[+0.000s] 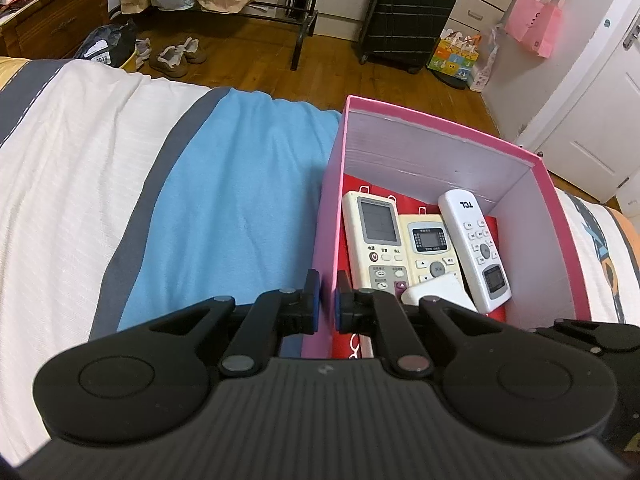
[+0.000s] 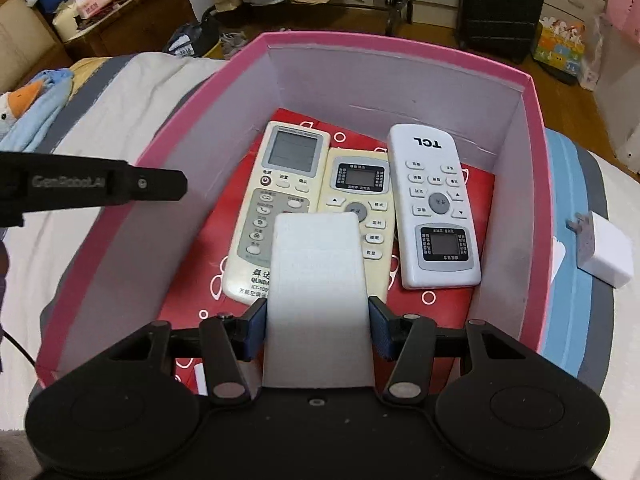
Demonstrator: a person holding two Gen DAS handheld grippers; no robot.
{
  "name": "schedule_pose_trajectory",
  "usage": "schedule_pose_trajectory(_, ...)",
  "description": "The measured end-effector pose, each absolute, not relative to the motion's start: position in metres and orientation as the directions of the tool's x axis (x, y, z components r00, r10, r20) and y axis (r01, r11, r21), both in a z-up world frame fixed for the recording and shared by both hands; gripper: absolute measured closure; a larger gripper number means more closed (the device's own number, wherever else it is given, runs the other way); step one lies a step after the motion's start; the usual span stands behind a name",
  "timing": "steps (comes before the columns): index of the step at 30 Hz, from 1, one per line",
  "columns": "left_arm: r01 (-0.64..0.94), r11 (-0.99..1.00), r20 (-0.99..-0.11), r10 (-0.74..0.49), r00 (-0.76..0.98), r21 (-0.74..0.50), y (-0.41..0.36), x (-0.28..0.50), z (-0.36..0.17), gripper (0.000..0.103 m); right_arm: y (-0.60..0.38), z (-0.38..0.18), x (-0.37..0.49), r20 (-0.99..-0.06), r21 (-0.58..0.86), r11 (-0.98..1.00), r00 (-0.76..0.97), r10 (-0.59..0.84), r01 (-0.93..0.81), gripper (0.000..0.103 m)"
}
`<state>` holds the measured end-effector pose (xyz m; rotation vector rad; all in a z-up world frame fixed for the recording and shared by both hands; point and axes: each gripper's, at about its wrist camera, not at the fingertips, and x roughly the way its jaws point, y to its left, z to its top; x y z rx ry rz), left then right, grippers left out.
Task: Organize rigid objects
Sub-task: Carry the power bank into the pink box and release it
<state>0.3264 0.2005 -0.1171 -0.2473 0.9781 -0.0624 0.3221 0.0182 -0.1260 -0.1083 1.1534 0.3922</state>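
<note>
A pink box (image 1: pixel 440 128) stands open on the bed. My left gripper (image 1: pixel 328 300) is shut on its left wall, one pad on each side of it. Inside, on a red sheet (image 2: pixel 476 184), three remotes lie side by side: a large cream one (image 2: pixel 276 200), a smaller cream one (image 2: pixel 360 200) and a white TCL one (image 2: pixel 434 208). My right gripper (image 2: pixel 318 328) points down into the box (image 2: pixel 400 50), shut on a plain white remote-shaped block (image 2: pixel 318 280). The block hangs over the two cream remotes and also shows in the left wrist view (image 1: pixel 436 290).
A white plug adapter (image 2: pixel 604 252) lies on the bedcover right of the box. The blue and white bedcover (image 1: pixel 240 184) spreads to the left. A plush toy (image 2: pixel 24 108) sits at the far left. Beyond the bed are shoes (image 1: pixel 176 56), a black suitcase (image 1: pixel 404 16) and paper bags.
</note>
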Motion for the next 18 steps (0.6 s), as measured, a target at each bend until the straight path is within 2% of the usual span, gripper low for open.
schedule_pose_trajectory(3,-0.060,0.969,-0.812,-0.167,0.559,-0.240,0.202,0.326,-0.118,0.097,0.020,-0.122,0.322,-0.911,0.106,0.926,0.337,0.237,-0.363,0.045)
schedule_pose_trajectory(7,-0.063,0.969,-0.812,-0.165,0.560,-0.240,0.202,0.327,-0.118,0.097,0.003,-0.092,0.309,-0.868,0.170,0.912,0.381,0.319,-0.374,0.044)
schedule_pose_trajectory(12,-0.069,0.966,-0.807,-0.169,0.565,-0.251,0.203,0.326,-0.119,0.097,-0.044,-0.036,0.281,-0.785,0.205,0.920,0.505,0.359,-0.334,0.039)
schedule_pose_trajectory(18,-0.076,0.970,-0.819,-0.152,0.553,-0.231,0.200,0.329,-0.117,0.097,-0.112,-0.008,0.252,-0.758,0.214,0.917,0.535,0.373,-0.336,0.039)
